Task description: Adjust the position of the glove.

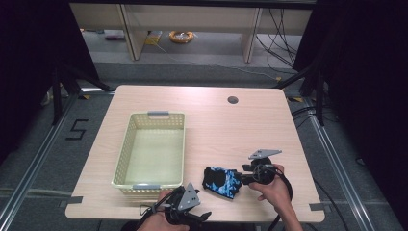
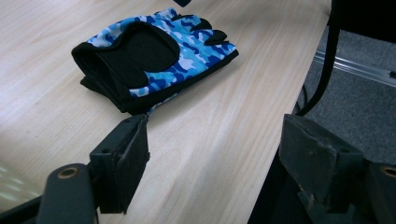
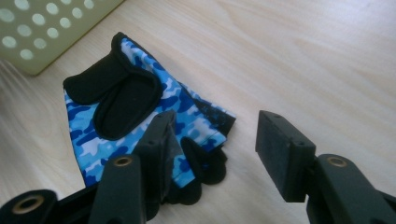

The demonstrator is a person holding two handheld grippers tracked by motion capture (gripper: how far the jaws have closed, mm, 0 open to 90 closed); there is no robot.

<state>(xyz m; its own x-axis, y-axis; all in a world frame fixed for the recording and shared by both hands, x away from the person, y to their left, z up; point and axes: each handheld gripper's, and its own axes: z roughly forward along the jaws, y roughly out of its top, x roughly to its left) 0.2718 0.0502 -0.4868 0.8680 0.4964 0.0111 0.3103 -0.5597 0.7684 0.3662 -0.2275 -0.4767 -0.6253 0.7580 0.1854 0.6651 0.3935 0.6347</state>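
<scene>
Looking down from the high view, a person's two hands each hold one set of tongs at the near edge of a light wooden table [image 1: 240,125]. One fingerless glove [image 1: 220,181], blue camouflage with black palm pads, lies flat on the table between the two tools, just left of the right gripper [image 1: 244,179] and up and to the right of the left gripper [image 1: 204,217]. One pale yellow perforated basket [image 1: 126,149] sits beyond the left gripper, empty, likely placed there as the destination for the glove. One round cable hole [image 1: 233,100] lies far beyond both tools.

Seen from the left gripper view, the left gripper [image 2: 215,154] has its two black jaws spread wide with nothing between them, only bare wood and the table's edge. The glove [image 2: 154,56] rests ahead and to the left of these jaws, not touched, so this tool seems to be waiting in reserve.

Seen from the right gripper view, the right gripper [image 3: 219,140] stands partly open and grips nothing. Its left jaw hangs over the glove's [image 3: 135,107] finger end, the right jaw over bare wood, so the glove lies free on the table. A corner of the basket [image 3: 42,37] shows beyond the glove, to the upper left.
</scene>
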